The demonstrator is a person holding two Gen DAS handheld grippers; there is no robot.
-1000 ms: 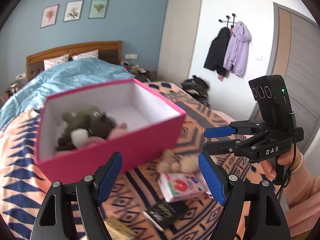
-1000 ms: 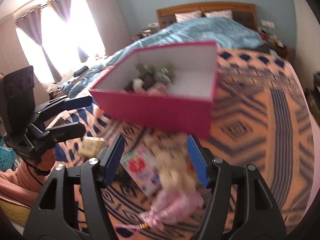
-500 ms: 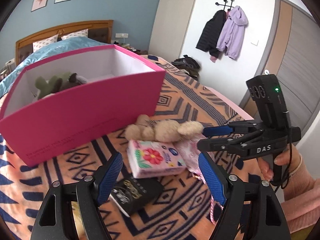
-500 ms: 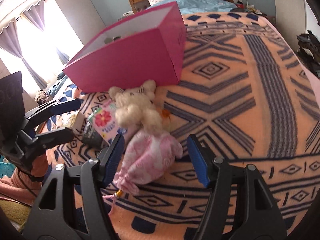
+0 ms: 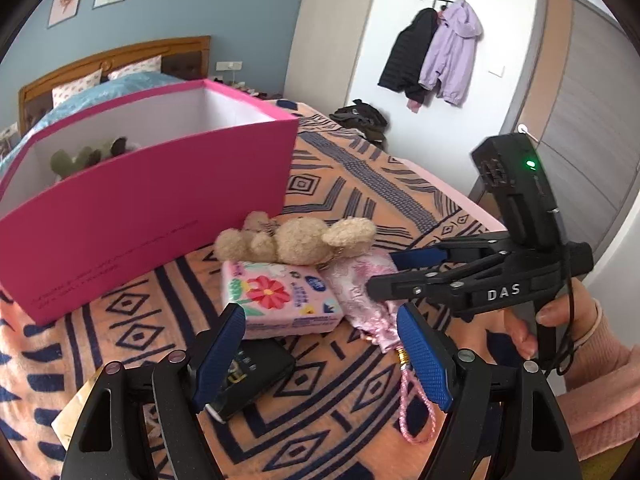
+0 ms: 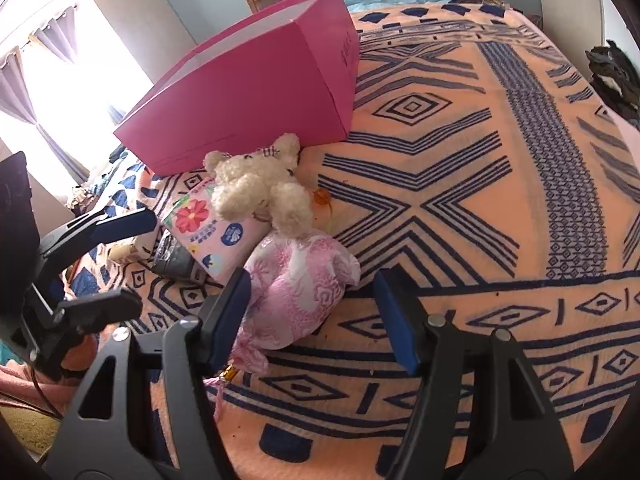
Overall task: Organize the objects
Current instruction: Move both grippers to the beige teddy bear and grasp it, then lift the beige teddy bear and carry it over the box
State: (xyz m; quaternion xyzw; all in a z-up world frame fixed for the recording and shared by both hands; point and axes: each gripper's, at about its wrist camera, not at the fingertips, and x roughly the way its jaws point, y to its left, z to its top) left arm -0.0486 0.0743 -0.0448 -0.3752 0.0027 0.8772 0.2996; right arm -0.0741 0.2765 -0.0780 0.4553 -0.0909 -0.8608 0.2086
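An open pink box stands on the patterned bed cover, with soft toys inside; it also shows in the right wrist view. In front of it lie a cream teddy bear, a floral tissue pack, a pink drawstring pouch and a black packet. My left gripper is open, low above the black packet and tissue pack. My right gripper is open, with the pouch lying between its fingers.
A tan packet lies at the lower left by my left gripper. The orange and navy cover stretches to the right. Coats hang on the far wall beside a door. Pillows and a headboard stand behind the box.
Both grippers have come down and closer to the objects in front of the box. The right gripper now straddles the pink pouch. Both stay open.
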